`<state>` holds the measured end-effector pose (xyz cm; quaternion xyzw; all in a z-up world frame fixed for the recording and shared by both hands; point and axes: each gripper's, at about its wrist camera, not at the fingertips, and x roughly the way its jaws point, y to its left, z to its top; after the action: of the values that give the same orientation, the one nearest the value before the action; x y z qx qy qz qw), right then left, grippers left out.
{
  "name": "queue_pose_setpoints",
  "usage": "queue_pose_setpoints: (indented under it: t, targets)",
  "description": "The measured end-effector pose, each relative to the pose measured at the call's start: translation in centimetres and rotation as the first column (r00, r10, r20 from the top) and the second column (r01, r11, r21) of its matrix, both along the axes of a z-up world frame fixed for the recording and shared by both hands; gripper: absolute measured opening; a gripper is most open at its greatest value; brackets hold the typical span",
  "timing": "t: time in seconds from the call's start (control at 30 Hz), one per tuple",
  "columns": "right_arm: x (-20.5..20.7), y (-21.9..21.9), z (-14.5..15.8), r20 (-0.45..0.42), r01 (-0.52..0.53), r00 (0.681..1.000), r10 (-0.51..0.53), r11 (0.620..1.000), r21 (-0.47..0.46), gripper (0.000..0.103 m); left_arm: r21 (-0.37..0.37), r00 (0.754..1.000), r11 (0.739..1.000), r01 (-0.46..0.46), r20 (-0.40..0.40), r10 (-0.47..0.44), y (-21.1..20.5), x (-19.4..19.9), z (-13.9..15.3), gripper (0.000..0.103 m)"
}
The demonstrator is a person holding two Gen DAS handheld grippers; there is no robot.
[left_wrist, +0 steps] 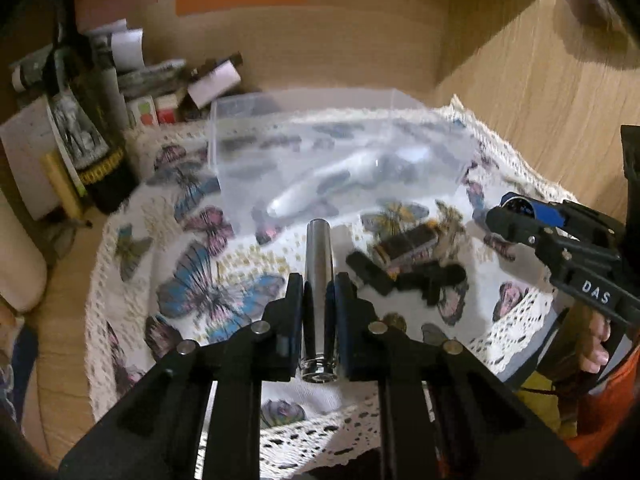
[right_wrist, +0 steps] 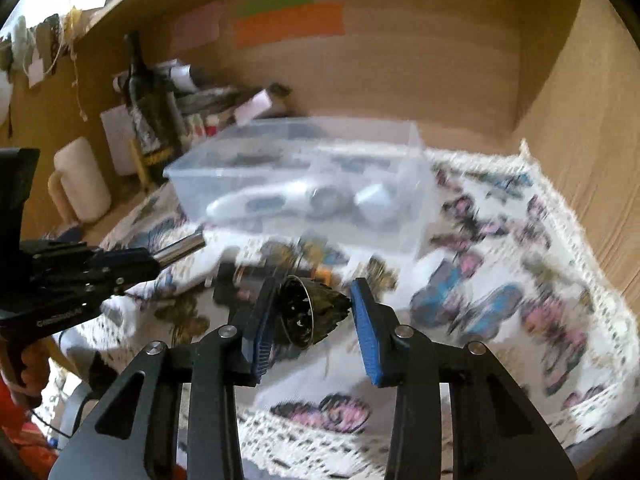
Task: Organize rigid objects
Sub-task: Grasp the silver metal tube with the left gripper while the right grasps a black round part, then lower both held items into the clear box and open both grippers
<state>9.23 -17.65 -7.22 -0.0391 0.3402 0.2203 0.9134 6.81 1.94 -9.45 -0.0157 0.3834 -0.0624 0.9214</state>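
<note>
My left gripper (left_wrist: 319, 284) is shut on a shiny metal tube (left_wrist: 318, 264) and holds it above the butterfly cloth (left_wrist: 192, 280), pointing at the clear plastic box (left_wrist: 224, 152). The tube also shows in the right wrist view (right_wrist: 180, 249). My right gripper (right_wrist: 314, 300) is shut on a dark round ridged piece with a metal rim (right_wrist: 312, 312); it shows in the left wrist view (left_wrist: 520, 210) at the right. The box (right_wrist: 400, 220) holds a white elongated device (right_wrist: 256, 200) and other small items.
Small dark parts (left_wrist: 404, 260) lie on the cloth before the box. A dark bottle (right_wrist: 148, 104), a white mug (right_wrist: 80, 180), papers and small boxes (left_wrist: 168, 80) crowd the back left. Wooden walls (right_wrist: 560, 120) close in behind and at the right.
</note>
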Motion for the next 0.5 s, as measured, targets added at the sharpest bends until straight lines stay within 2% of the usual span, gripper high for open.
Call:
queue_pose_setpoints:
  t: [0.5]
  targets:
    - [2.9, 0.9, 6.4, 0.188, 0.023, 0.982, -0.03, 0.999, 0.038, 0.034, -0.003, 0.985, 1.0, -0.02, 0.169, 0.021, 1.5, 2.8, 7.6, 0.015]
